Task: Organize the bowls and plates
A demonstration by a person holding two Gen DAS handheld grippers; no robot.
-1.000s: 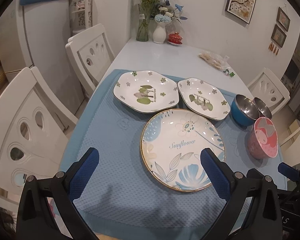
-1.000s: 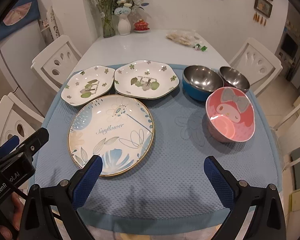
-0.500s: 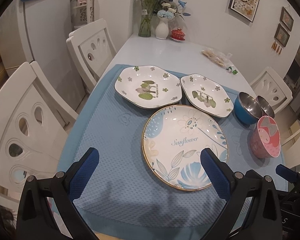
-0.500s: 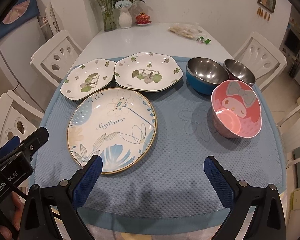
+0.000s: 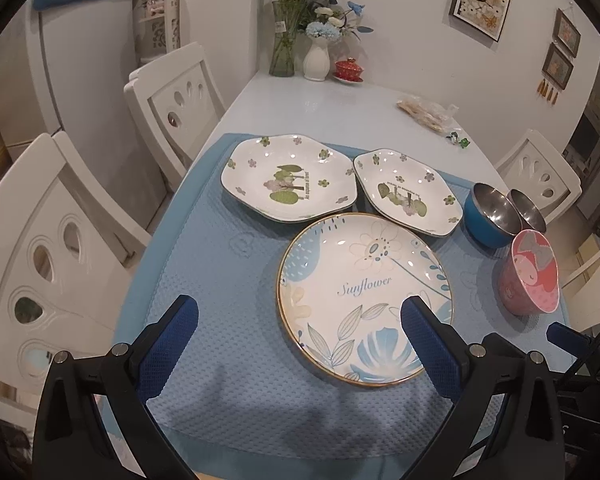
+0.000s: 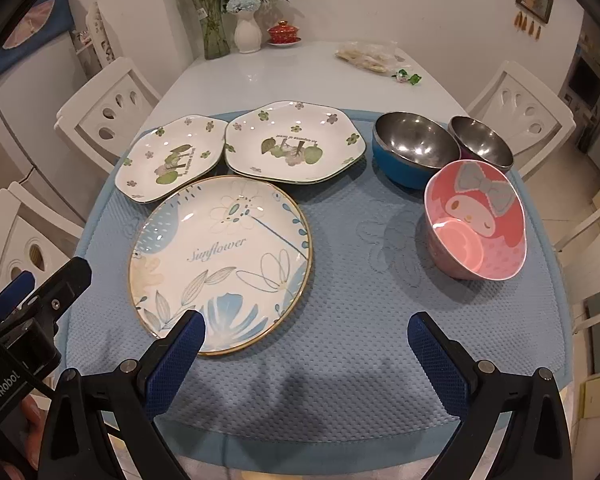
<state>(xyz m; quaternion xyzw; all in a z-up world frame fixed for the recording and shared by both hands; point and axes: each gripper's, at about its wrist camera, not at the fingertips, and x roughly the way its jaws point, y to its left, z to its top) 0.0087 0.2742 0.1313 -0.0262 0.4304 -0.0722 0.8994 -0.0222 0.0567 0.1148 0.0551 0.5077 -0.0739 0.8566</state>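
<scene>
A round "Sunflower" plate (image 5: 364, 296) (image 6: 220, 260) lies on the blue mat (image 5: 220, 280) (image 6: 360, 300). Behind it sit two hexagonal flowered plates, one at the left (image 5: 288, 180) (image 6: 172, 158) and one to its right (image 5: 408, 196) (image 6: 296, 144). A blue steel bowl (image 5: 488, 216) (image 6: 412, 152), a smaller steel bowl (image 5: 528, 208) (image 6: 480, 142) and a pink cartoon bowl (image 5: 532, 276) (image 6: 476, 220) stand at the right. My left gripper (image 5: 298, 320) is open above the mat's near left, its right finger over the round plate's edge. My right gripper (image 6: 306, 336) is open over the near mat, holding nothing.
White chairs (image 5: 168, 104) (image 6: 516, 108) flank the white table (image 5: 320, 108). At its far end stand a glass vase (image 5: 284, 40), a white vase (image 6: 247, 34), a red lidded cup (image 6: 283, 33) and a plastic bag (image 6: 364, 56). A hand (image 6: 32, 420) shows under the left gripper's body.
Both grippers have moved slightly forward and lower toward the dishes, so the plates and bowls look a little nearer. Both stay open and nothing on the mat has moved.
</scene>
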